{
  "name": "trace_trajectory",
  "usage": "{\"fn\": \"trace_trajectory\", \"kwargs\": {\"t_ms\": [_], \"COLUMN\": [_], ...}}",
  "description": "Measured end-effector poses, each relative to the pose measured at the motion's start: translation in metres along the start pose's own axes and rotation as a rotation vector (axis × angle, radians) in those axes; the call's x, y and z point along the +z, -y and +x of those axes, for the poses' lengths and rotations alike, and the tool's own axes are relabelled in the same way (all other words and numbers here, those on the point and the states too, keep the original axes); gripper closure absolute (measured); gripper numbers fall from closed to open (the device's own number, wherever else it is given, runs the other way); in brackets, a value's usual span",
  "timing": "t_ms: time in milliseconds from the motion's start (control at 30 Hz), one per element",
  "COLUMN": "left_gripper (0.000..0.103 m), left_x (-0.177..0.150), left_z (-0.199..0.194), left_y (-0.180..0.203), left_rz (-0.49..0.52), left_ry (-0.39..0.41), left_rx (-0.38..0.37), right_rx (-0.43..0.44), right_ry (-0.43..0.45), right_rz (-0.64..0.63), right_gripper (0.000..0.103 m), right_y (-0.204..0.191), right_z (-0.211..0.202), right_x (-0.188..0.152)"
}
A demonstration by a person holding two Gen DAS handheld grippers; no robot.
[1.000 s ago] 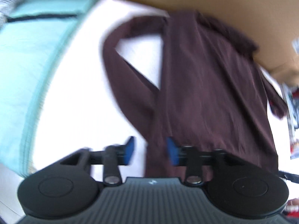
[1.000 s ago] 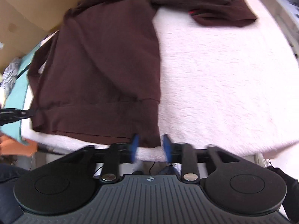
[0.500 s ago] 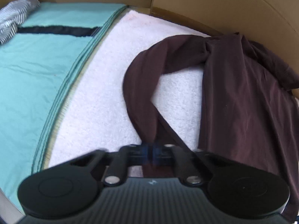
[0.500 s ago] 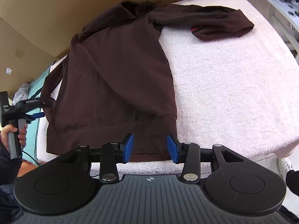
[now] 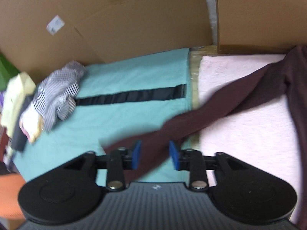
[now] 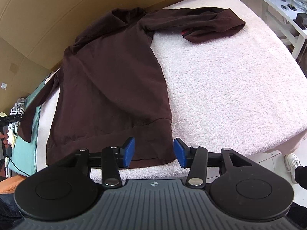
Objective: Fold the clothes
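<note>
Cardboard walls (image 5: 134, 19) all round the back, and in front of them a pale pink towel (image 6: 230, 76) spread over the tabletop, with a teal cloth (image 5: 124, 111) alongside it. On the towel lies the brown sweatshirt (image 6: 111, 80), body flat, hem nearest the right gripper (image 6: 154, 152). Its fingers are apart and opening, the hem corner lying between them but not pinched. Over on the other side, the left gripper (image 5: 155, 154) is opening too, the left sleeve (image 5: 220, 103) stretched out straight across the teal cloth and running between the fingers, pads clear of it as far as the blurred view shows. The far sleeve (image 6: 201, 23) lies doubled back on itself. So by my reading this is early going: the garment is laid out, one sleeve straightened, no fold made yet. Sleeves in, body folded, all still to come. A heap of other clothes (image 5: 53, 92) waits at the side.
</note>
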State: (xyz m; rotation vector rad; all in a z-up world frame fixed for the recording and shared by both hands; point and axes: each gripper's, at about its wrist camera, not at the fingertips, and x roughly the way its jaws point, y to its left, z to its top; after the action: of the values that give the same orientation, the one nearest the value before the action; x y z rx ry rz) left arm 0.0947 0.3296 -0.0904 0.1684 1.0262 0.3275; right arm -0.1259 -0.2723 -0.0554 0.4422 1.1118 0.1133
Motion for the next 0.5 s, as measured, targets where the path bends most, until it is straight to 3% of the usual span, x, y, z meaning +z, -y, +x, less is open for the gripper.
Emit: {"fn": "trace_trajectory", "kwargs": {"t_ms": [67, 133, 200, 300, 400, 500], "left_gripper": [0.032, 0.032, 0.031, 0.03, 0.028, 0.028], "left_x": [-0.011, -0.027, -0.046, -0.076, -0.094, -0.101], "left_z": [-0.018, -0.04, -0.053, -0.064, -0.074, -0.073], "left_y": [0.005, 0.018, 0.038, 0.079, 0.116, 0.124], "left_rz": [0.003, 0.007, -0.021, -0.03, 0.008, -0.003], "left_ry": [0.018, 0.011, -0.054, -0.151, -0.16, -0.166], "left_rx": [-0.044, -0.13, -0.33, -0.538, -0.553, -0.538], "right_rx": [0.002, 0.0, -0.002, 0.0, -0.008, 0.006], "right_ry": [0.009, 0.005, 0.001, -0.017, -0.044, -0.057], "right_rz": [0.0, 0.002, 0.004, 0.009, 0.0, -0.021], "right_gripper": [0.054, 0.054, 0.054, 0.054, 0.054, 0.054], "right_y": [0.0, 0.002, 0.004, 0.006, 0.007, 0.003], "right_z": [0.001, 0.002, 0.005, 0.013, 0.021, 0.023], "right_x": [0.003, 0.004, 0.005, 0.006, 0.008, 0.009]}}
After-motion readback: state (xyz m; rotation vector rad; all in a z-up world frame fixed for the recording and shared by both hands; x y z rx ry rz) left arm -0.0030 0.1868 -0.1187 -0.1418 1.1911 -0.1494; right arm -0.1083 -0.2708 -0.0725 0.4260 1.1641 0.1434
